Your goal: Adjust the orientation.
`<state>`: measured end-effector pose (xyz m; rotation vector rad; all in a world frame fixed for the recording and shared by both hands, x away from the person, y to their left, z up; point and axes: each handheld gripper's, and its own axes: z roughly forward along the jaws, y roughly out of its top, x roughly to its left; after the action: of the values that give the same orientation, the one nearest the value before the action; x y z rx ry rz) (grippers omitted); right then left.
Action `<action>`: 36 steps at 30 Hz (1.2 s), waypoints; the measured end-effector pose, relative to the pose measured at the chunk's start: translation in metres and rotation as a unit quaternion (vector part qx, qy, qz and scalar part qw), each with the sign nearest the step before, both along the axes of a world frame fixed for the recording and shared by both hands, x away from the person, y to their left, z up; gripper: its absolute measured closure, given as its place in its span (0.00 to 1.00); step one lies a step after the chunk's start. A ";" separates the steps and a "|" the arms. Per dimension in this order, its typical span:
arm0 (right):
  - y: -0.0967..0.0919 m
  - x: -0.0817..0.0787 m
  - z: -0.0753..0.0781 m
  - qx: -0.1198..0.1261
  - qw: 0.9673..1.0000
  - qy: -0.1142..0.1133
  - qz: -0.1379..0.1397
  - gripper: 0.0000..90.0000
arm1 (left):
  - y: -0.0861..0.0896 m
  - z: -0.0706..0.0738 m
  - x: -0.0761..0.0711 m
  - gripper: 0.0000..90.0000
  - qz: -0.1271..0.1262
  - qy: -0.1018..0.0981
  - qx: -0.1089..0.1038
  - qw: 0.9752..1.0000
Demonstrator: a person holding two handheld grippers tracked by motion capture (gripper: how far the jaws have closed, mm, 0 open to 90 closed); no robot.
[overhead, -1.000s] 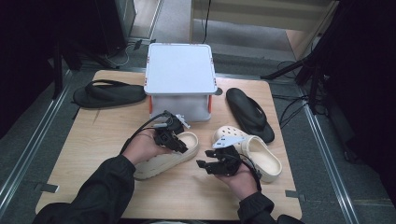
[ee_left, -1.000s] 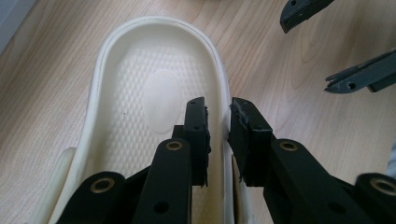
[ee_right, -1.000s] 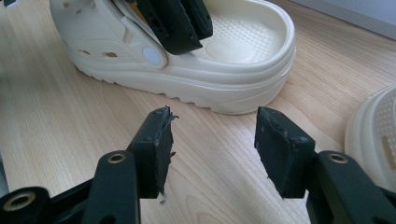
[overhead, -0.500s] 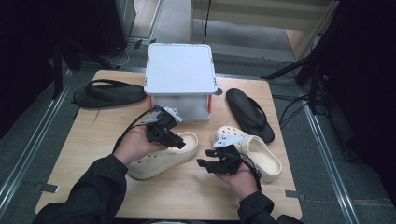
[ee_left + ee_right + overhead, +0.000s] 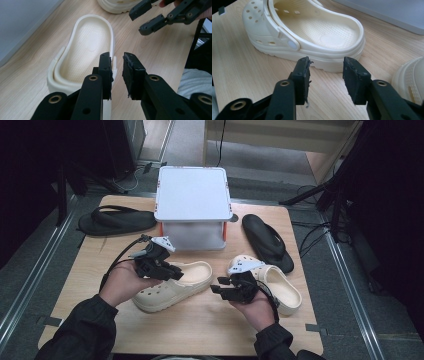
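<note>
Over the last second the left tongs (image 5: 176, 274) slid from the toe end of the left cream clog (image 5: 172, 285) back over its heel rim, so a grab there looked next. Left tongs were parted narrowly, one jaw at the rim, gripping nothing. Right tongs (image 5: 218, 290) were half open and empty, pointing toward 9 o'clock at the left clog, while the right cream clog (image 5: 277, 287) lay at 4 o'clock on the worktop (image 5: 200, 330).

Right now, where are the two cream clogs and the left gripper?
Left clog (image 5: 172, 287), high view, on its footbed.
Right clog (image 5: 282, 287), high view, on its footbed.
Left gripper (image 5: 117, 72), left gripper view, midway between its fingertips, jaws slightly apart.
</note>
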<state>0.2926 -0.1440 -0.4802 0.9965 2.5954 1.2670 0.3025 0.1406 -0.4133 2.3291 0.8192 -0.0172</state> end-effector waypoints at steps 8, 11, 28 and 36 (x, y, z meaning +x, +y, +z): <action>0.007 0.008 0.003 -0.004 1.000 0.007 0.009 0.76 | 0.016 -0.005 -0.014 0.86 0.024 -0.001 -0.002 1.000; 0.009 0.012 0.003 -0.011 1.000 0.010 0.009 0.83 | 0.026 -0.012 -0.021 0.90 0.029 -0.002 -0.011 1.000; 0.021 0.029 0.003 -0.019 1.000 0.012 0.021 1.00 | 0.048 -0.036 -0.046 0.99 0.072 -0.004 -0.013 0.997; 0.025 0.037 -0.001 -0.014 1.000 0.018 0.017 1.00 | 0.053 -0.056 -0.060 1.00 0.092 0.013 -0.021 0.995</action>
<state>0.3300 -0.1192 -0.4812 0.9820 2.6606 1.2270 0.2423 0.1940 -0.4691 2.2102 1.0338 0.0153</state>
